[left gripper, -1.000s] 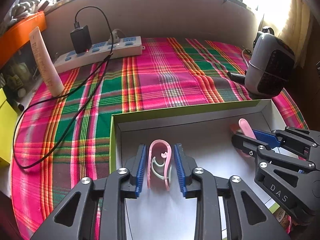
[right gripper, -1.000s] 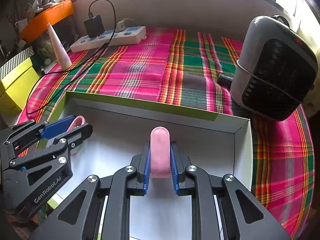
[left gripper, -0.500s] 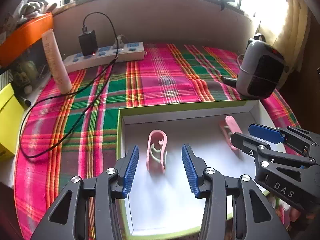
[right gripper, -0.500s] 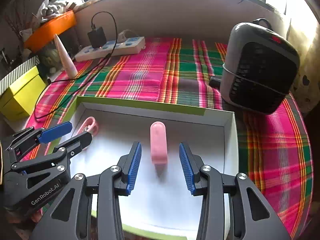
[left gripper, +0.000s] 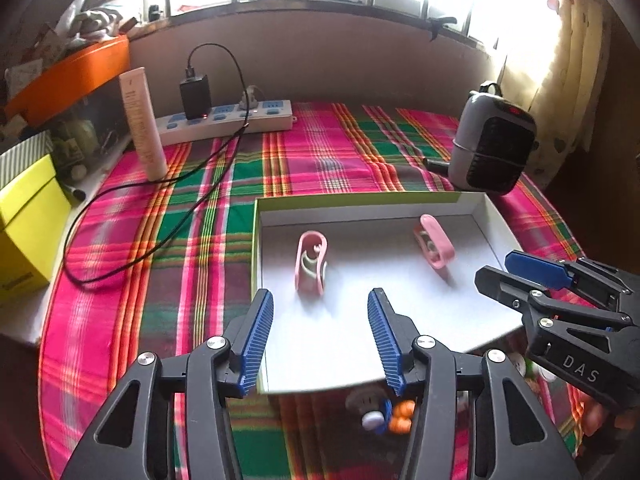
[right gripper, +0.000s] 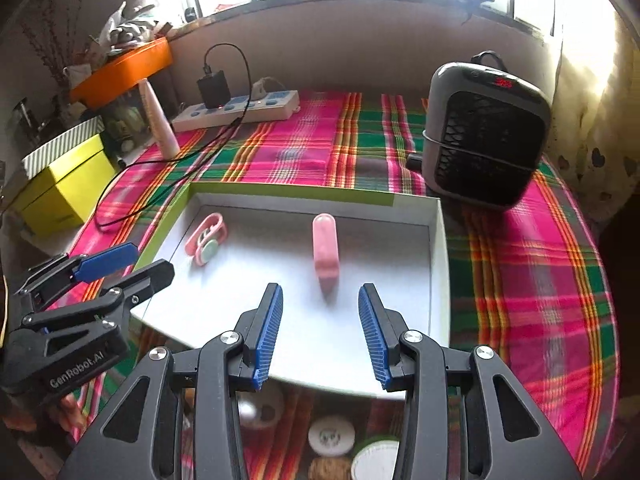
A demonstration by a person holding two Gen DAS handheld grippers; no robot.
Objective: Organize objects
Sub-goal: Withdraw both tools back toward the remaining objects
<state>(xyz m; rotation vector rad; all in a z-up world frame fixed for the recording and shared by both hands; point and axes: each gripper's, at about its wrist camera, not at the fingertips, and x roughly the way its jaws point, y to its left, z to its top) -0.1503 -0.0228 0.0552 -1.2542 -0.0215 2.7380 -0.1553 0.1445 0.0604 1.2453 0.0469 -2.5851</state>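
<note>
Two pink clips lie in a white box lid with a green rim (left gripper: 360, 199). One clip (left gripper: 310, 262) lies at the lid's left, also in the right wrist view (right gripper: 206, 238). The other clip (left gripper: 436, 246) lies at the right, also in the right wrist view (right gripper: 326, 254). My left gripper (left gripper: 320, 332) is open and empty above the lid's near edge, behind the left clip. My right gripper (right gripper: 320, 330) is open and empty, behind the right clip; it shows in the left wrist view (left gripper: 508, 268).
A grey heater (right gripper: 484, 136) stands right of the lid. A power strip (left gripper: 228, 120) with a black charger and cable, a tube (left gripper: 142, 124) and a yellow box (left gripper: 28, 224) are at the left. Small round items (right gripper: 332, 436) lie in front of the lid on the plaid cloth.
Both grippers opened, let go of their pink clips in the lid, and drew back and up. The clips stay where they were set down.
</note>
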